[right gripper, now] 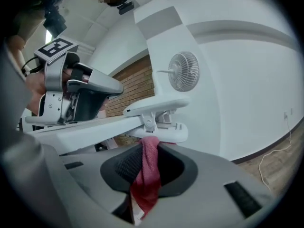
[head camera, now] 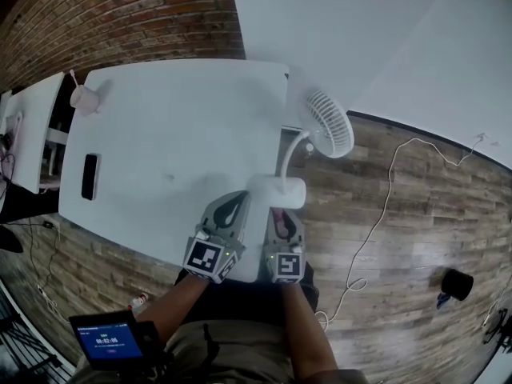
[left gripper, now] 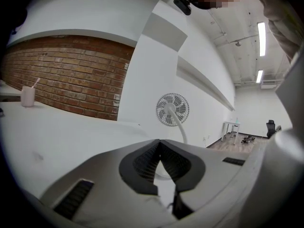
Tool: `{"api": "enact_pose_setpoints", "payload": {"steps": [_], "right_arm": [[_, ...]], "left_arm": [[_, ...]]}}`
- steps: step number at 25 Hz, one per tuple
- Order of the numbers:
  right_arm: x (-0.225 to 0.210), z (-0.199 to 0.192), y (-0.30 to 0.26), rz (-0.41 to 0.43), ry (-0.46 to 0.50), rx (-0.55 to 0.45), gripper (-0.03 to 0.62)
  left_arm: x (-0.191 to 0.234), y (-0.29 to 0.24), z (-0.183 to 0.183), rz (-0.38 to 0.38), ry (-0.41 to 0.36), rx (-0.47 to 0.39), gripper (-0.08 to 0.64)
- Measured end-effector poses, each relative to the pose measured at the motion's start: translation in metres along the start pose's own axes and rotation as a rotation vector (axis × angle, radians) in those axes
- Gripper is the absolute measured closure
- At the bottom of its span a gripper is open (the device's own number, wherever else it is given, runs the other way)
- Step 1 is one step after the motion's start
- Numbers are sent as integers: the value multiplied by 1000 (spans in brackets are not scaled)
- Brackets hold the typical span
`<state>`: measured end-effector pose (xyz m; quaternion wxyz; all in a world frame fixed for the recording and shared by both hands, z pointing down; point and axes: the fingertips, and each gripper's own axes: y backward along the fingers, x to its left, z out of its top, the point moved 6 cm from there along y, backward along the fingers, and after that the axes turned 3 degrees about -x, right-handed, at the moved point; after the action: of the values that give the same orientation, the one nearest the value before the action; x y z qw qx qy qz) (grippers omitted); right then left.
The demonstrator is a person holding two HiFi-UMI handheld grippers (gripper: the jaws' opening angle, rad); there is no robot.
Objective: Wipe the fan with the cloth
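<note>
Long white ceiling strip lights (left gripper: pixel 262 33) are casting soft, even light over the smooth white rectangular table (head camera: pixel 160 134), which is washing out nearly featureless. Wide-angle lenses are bending straight lines and darkening every frame's corners.

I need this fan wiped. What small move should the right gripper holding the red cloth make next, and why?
Probably slide the right gripper, shut on the red terry cloth, forward along the white clip-on fan's clamp: it lies just ahead.
</note>
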<state>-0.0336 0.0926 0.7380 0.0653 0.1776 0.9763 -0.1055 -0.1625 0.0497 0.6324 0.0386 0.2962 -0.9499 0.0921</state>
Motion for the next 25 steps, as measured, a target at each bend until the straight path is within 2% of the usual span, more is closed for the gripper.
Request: {"api": "enact_pose_setpoints", "payload": {"steps": [5, 12, 15, 19, 22, 25], "right_arm": [[-8, 0, 6, -78, -21, -22, 492], [-43, -5, 41, -309, -130, -74, 492], [-50, -6, 50, -349, -142, -71, 492], [-40, -10, 42, -288, -78, -25, 492], [-21, -22, 30, -187, -55, 19, 492], [-1, -28, 14, -52, -54, 36, 492]], "left_arm": [[-1, 3, 3, -26, -14, 13, 540], [-5, 15, 1, -18, 2, 15, 540], [-4, 18, 4, -15, 1, 13, 540], [-2, 15, 9, -10, 24, 3, 540], [-1, 18, 10, 3, 33, -8, 540], [-1, 18, 10, -12, 31, -11, 540]]}}
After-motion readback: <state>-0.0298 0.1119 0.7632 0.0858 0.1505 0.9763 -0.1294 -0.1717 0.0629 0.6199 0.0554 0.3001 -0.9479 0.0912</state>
